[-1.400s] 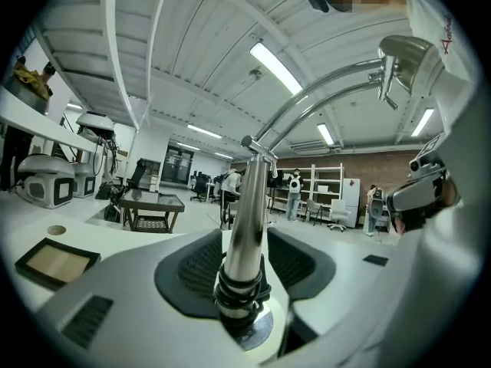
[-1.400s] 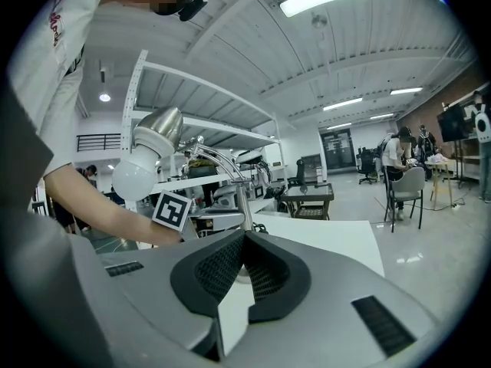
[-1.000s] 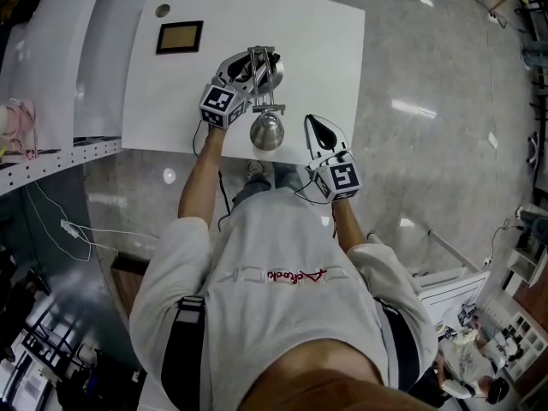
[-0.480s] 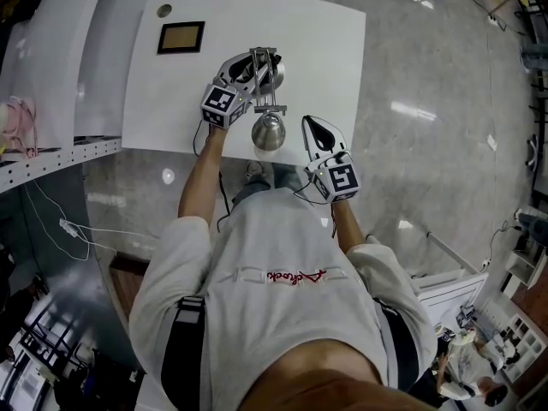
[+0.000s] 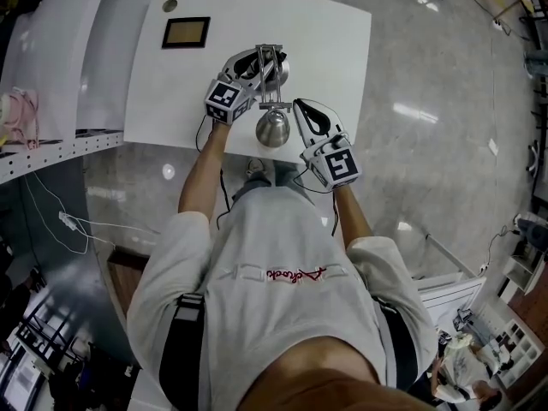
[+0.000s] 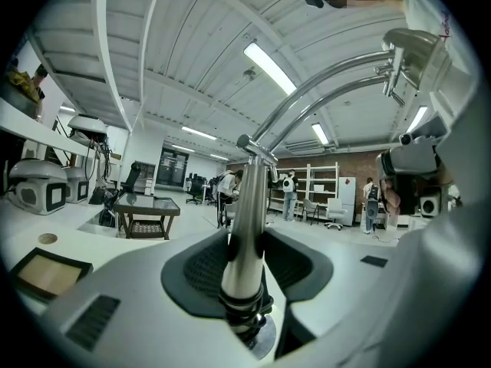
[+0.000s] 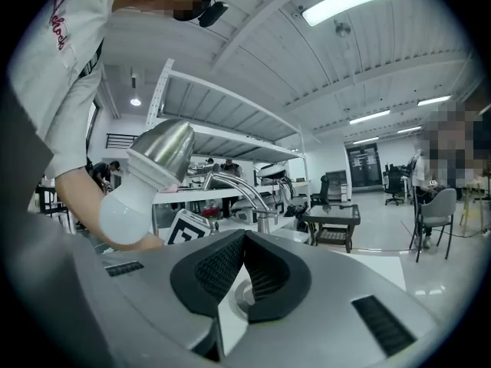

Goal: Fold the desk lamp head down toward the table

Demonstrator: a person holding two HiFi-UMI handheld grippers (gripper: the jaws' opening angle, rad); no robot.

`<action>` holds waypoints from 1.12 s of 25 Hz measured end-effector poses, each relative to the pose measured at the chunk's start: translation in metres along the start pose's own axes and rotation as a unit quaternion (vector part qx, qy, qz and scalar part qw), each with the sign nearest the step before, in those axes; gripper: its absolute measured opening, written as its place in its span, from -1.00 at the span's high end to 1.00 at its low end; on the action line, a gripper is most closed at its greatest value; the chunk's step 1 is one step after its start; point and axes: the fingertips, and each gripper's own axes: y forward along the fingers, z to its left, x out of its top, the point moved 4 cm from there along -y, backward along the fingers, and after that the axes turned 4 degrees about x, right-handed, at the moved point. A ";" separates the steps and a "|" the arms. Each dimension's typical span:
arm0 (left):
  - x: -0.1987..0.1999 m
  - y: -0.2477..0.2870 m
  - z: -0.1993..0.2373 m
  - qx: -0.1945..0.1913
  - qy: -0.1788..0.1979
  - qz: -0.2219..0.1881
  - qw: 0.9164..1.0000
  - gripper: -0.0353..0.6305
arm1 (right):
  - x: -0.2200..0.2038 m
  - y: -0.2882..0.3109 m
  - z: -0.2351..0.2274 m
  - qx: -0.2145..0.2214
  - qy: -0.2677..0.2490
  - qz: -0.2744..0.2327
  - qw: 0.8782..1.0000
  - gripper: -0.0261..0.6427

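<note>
A brushed-metal desk lamp stands on the white table (image 5: 334, 50). Its head (image 5: 272, 128) hangs over the table's near edge; the right gripper view shows that head (image 7: 149, 171) with a white bulb, tilted up at the left. My left gripper (image 5: 261, 68) is shut on the lamp's upright post (image 6: 245, 236), just above the round base (image 6: 265, 336). The curved arms (image 6: 322, 90) rise to the right from the post's top. My right gripper (image 5: 300, 105) is shut and empty, its tips just right of the head, not touching it.
A dark framed panel (image 5: 186, 32) and a small round hole (image 5: 170, 5) are set in the table's far left corner. White shelving (image 5: 51, 144) runs along the left. Glossy floor lies to the right of the table.
My right gripper has moved up and to the left, from the table's near edge to beside the lamp head. The left gripper has kept its hold on the post.
</note>
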 end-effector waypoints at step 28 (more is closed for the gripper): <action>0.000 0.000 0.001 -0.001 -0.008 -0.002 1.000 0.40 | 0.047 0.047 0.042 0.087 -0.539 0.003 0.838 0.42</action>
